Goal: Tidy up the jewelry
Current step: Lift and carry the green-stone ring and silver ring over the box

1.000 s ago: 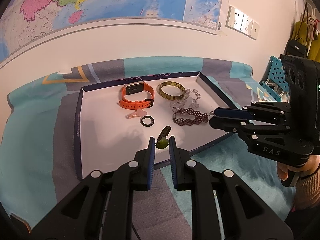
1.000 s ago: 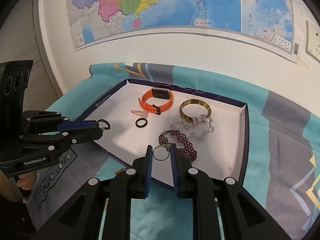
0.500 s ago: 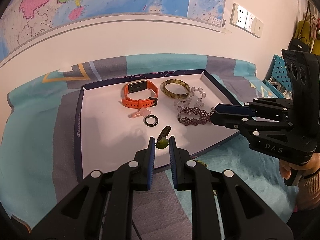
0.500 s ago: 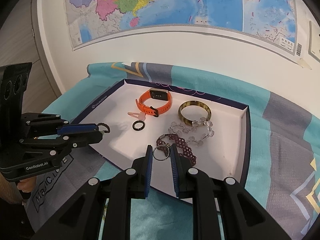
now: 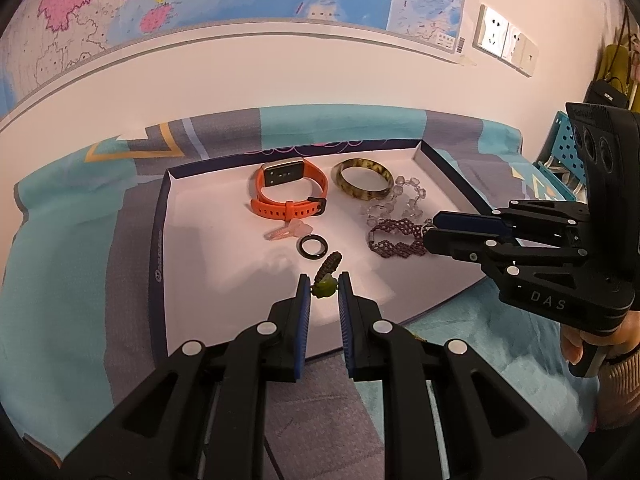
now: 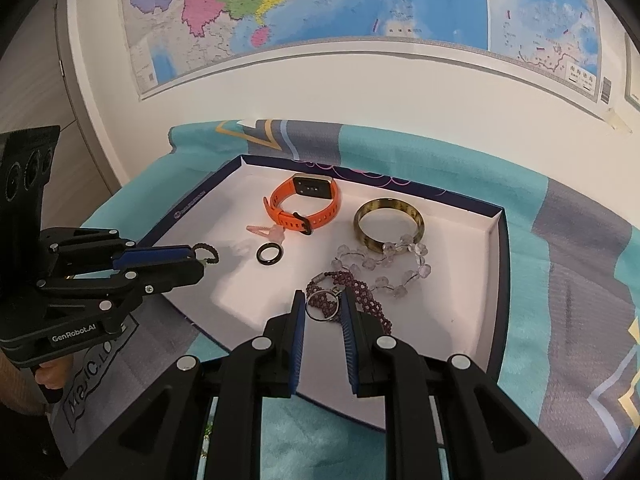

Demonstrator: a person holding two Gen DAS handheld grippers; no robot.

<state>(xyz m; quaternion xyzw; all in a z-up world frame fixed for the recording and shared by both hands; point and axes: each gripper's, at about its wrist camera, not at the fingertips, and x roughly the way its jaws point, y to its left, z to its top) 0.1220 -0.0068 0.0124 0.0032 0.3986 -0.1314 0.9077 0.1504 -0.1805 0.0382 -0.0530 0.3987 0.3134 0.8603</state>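
A white tray with a dark blue rim [image 5: 160, 240] [image 6: 192, 208] lies on a patterned cloth. In it are an orange watch [image 5: 288, 192] [image 6: 308, 204], a mottled bangle [image 5: 364, 178] [image 6: 388, 222], a clear bead bracelet [image 5: 400, 200] [image 6: 384, 264], a purple beaded bracelet [image 5: 394, 236] [image 6: 360, 296], a black ring [image 5: 313, 247] [image 6: 270, 254] and a small pink piece [image 5: 286, 232] [image 6: 268, 232]. My left gripper [image 5: 324, 280] [image 6: 200, 258] is shut on a green charm with a braided cord [image 5: 325, 290], over the tray's near left part. My right gripper [image 6: 322, 298] [image 5: 430, 236] is shut on a metal key ring [image 6: 320, 308], just above the purple bracelet.
The teal and grey cloth [image 5: 60, 280] covers the surface around the tray. A wall with a map [image 6: 320, 20] stands right behind it. A hand [image 5: 576, 344] holds the right gripper's handle. A blue perforated stool [image 5: 564, 152] stands at the far right.
Both grippers keep their grips. The right gripper has crept slightly forward over the tray's near edge, toward the purple bracelet.
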